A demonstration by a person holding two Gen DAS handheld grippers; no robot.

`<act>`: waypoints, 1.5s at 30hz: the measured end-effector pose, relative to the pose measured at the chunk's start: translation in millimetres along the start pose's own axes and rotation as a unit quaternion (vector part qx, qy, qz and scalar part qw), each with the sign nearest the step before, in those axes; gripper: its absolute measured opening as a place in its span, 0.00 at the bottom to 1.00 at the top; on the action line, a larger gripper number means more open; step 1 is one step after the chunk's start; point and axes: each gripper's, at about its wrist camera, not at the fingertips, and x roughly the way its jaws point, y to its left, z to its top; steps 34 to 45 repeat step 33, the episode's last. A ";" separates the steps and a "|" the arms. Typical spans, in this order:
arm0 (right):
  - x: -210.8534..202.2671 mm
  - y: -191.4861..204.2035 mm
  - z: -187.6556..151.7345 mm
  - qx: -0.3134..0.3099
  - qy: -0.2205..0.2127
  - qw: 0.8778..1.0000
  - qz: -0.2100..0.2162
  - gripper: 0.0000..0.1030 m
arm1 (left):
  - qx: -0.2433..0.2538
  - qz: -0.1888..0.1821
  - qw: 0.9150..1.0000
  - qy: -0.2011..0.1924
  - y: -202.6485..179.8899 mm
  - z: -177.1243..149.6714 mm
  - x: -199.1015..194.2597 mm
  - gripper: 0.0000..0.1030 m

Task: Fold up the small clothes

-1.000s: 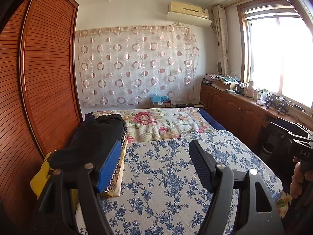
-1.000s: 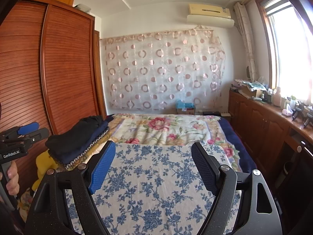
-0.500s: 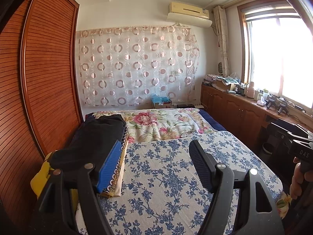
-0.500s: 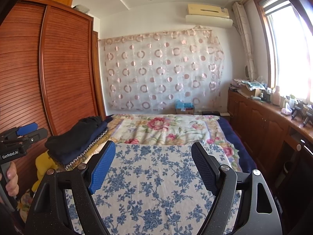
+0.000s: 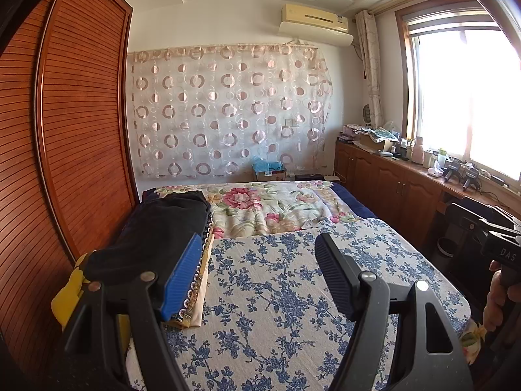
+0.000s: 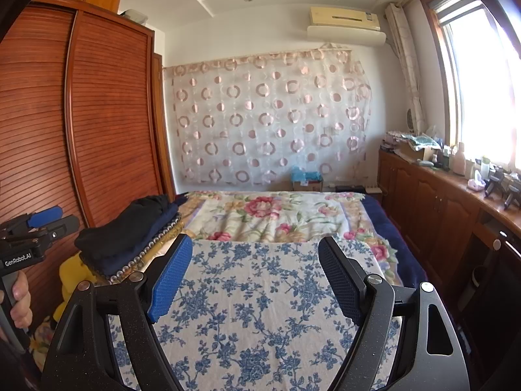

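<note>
Both wrist views look along their own fingers, tilted slightly down, from the bed's (image 5: 280, 293) near end toward the curtain (image 6: 270, 120). Left view sits nearer the wardrobe (image 5: 75, 123); both share bed, curtain, window (image 6: 482, 91).

Daylight only, entering through large wood-framed window (image 5: 469, 97) on right; panes blown out to white, glare washing over cluttered wooden counter (image 6: 456, 179) below. Room bright overall, ceiling evenly lit. Louvred reddish-brown wardrobe doors (image 5: 81, 130) show soft sheen. Blue-and-white floral bedspread (image 5: 276, 293) sharp, soft shadows under black gripper frames. Strong fisheye bending: wardrobe and window frame bow outward, dark vignette in corners. No motion blur.
</note>
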 end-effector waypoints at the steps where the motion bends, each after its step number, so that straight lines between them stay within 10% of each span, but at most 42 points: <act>1: 0.0 0.0 -0.1 0.000 0.000 1.000 0.000 0.79 | 0.000 0.000 1.000 0.000 0.2 0.1 0.0 0.70; 45: 1.1 0.4 -1.9 0.001 -0.001 1.000 0.000 0.79 | 0.000 -0.001 1.000 -0.001 1.3 2.2 0.5 0.71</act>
